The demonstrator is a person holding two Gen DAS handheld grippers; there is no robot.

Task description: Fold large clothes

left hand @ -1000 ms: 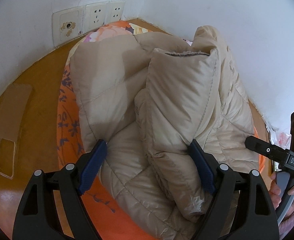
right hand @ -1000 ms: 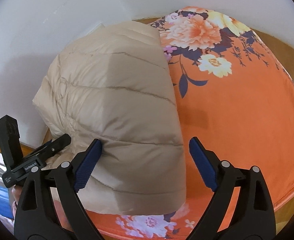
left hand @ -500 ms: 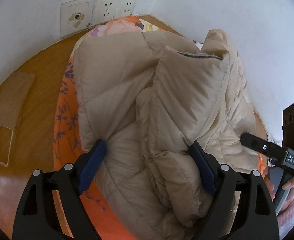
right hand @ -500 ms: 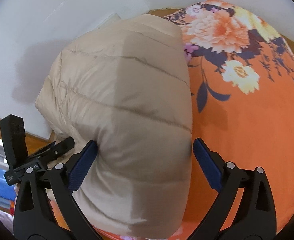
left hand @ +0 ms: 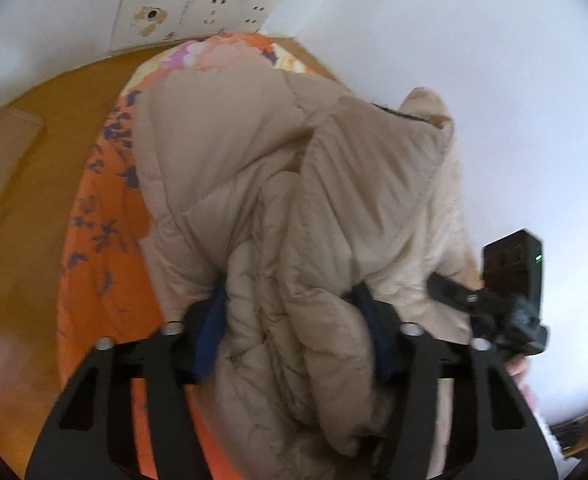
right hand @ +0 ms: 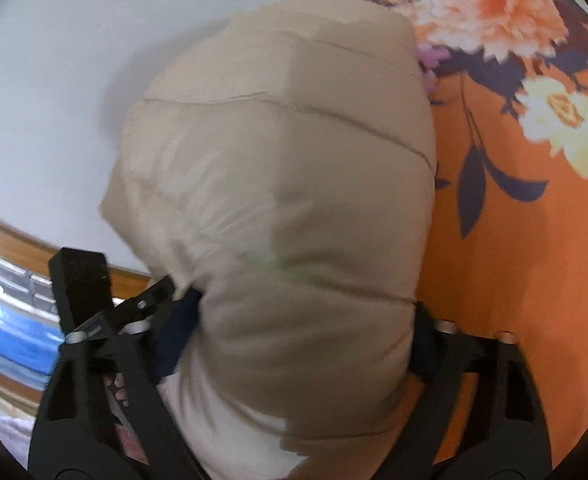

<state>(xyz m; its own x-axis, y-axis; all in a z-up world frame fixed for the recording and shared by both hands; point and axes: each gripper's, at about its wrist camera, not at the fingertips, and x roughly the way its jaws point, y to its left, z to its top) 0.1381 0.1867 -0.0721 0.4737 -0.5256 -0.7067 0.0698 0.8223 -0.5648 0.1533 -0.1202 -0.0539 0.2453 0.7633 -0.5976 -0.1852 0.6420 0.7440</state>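
Note:
A beige quilted puffer jacket [left hand: 253, 160] lies bunched in thick folds on an orange flowered sheet against the wall. My left gripper [left hand: 294, 328] has a doubled fold of it between its blue pads; the jaws are closing and the padding bulges out between them. In the right wrist view the jacket [right hand: 285, 140] fills the middle as a rounded bulk. My right gripper [right hand: 298, 336] is closing on its near end, and the pads dent the fabric on both sides. Each gripper shows at the edge of the other's view.
The orange flowered sheet [right hand: 514, 260] spreads to the right of the jacket. Its strip [left hand: 101, 260] borders a wooden floor [left hand: 21, 220]. A white wall with a row of sockets [left hand: 197, 12] stands right behind the jacket. A hand shows at the right edge [left hand: 522, 368].
Both pairs of jaws have narrowed from wide open onto the jacket, squeezing its folds. The right gripper has come down and closer, so the jacket looms larger.

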